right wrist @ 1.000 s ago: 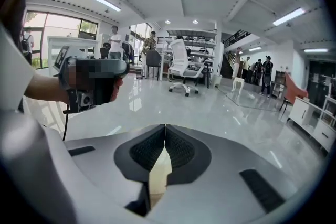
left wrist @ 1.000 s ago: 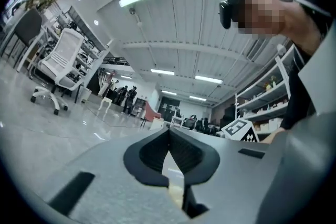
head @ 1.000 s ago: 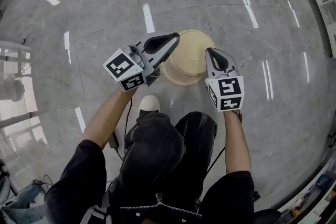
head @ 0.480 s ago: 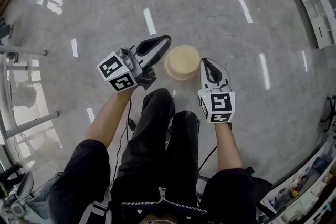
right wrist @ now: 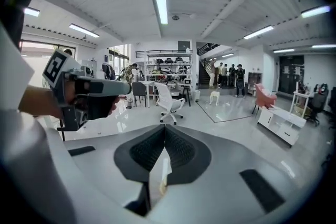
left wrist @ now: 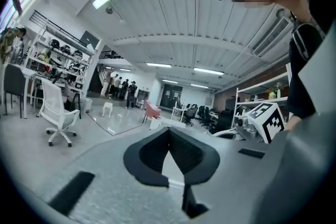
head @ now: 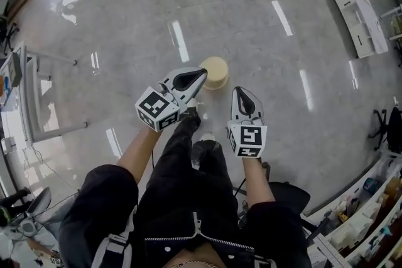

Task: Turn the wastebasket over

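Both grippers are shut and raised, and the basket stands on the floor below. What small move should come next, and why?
Probably no new grasp: just keep both grippers clear and finish. The wastebasket stands alone on the floor, seemingly with a closed face upward, so it looks already turned over. The left gripper and right gripper are shut, empty and not touching it.

The left gripper is held out in front of the body, pointed level, on a bare left forearm. Its jaws are closed tip to tip, with nothing gripped between them. The right gripper is carried just beside it but apart from it, tipped slightly downward, on a bare right forearm. Its jaws are likewise brought together and empty. The left hand is seen wrapped round the left gripper's grip.
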